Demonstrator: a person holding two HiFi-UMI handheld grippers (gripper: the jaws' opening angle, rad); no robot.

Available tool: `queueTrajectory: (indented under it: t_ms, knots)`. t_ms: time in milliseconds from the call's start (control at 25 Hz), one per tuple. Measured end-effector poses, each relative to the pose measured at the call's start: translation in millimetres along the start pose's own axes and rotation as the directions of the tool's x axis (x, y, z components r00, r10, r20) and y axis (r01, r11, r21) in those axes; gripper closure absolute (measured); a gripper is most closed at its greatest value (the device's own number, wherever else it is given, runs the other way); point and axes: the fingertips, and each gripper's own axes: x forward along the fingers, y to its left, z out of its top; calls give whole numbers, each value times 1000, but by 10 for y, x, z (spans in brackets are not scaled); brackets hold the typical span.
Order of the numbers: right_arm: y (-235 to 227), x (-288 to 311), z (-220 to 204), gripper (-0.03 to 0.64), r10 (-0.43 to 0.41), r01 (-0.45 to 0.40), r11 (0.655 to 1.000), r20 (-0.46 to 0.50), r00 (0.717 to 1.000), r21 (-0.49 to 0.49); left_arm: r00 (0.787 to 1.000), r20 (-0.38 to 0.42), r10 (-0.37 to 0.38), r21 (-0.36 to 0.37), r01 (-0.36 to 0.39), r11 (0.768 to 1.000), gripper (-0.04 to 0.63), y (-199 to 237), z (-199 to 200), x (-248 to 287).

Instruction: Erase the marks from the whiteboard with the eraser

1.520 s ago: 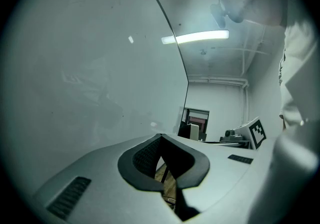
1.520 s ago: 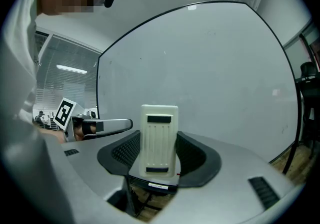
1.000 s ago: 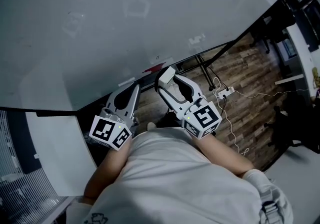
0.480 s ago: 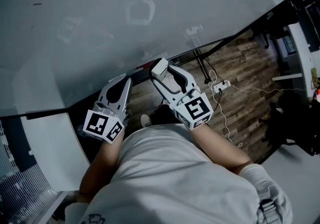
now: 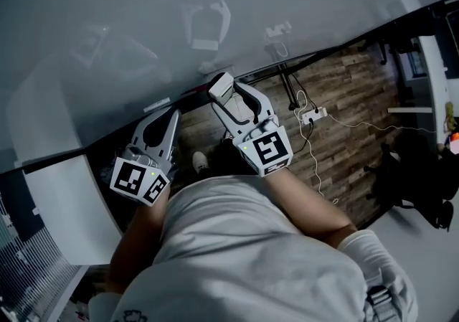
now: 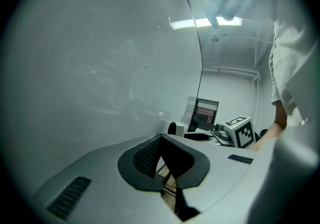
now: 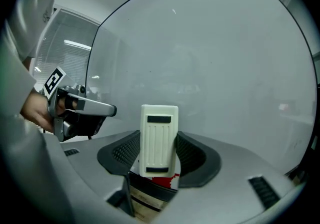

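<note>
Looking down from the head, the whiteboard [image 5: 107, 5]: we see a broad, glossy grey-white sheet that mirrors both tools, and no marks stand out on it here.
Head view, the right gripper [image 5: 221, 92]: its fingers grasp the eraser [image 5: 219, 84], a pale rectangular block, near the board's lower edge. We cannot tell whether it touches.
Head view, the left gripper [image 5: 170, 118]: it hangs just beside the right one, fingers clenched on nothing.
Head view, the floor [image 5: 351, 91]: wood-grain planks carry a power strip [image 5: 313, 113] and a loose cable. We judge them a tripping risk if we step sideways.
Left gripper view, the pads [image 6: 145, 157]: black and finely ribbed, they meet with nothing between them. The board runs past, smooth, with a few tiny specks.
Right gripper view, the eraser: it stands upright between dark textured pads. Its back looks like hard, smooth plastic, grooved lengthwise, with two dark slots. Something red shows below it, which we cannot identify.
Risk, the grip: we hold only the narrow sides, so pressing on the board could pivot the smooth block or slide it out.
Risk, the contact: if tilted, only an edge would wipe, and we expect smearing on so slick a surface.
Risk, the lower edge: working this low, we could snag the board's dark frame.
</note>
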Motion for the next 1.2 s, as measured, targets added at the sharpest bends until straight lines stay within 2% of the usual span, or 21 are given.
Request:
queueTrajectory:
  t_ms: [320, 560, 960, 1200]
  knots:
    - [-85, 187, -303, 385, 19, -19, 1000, -50, 999, 7, 999, -38, 35, -27, -36, 999, 589, 104, -199, -1]
    - [-77, 289, -358, 385, 29, -27, 999, -61, 998, 33, 997, -56, 53, -41, -56, 998, 589, 139, -245, -31]
    - [-33, 386, -388, 385, 16, -11, 997, -68, 998, 79, 997, -47, 63, -51, -65, 997, 589, 147, -241, -105]
    - [170, 455, -349, 385, 45, -40, 995, -60, 997, 88, 997, -27, 68, -56, -69, 996, 589, 145, -183, -218]
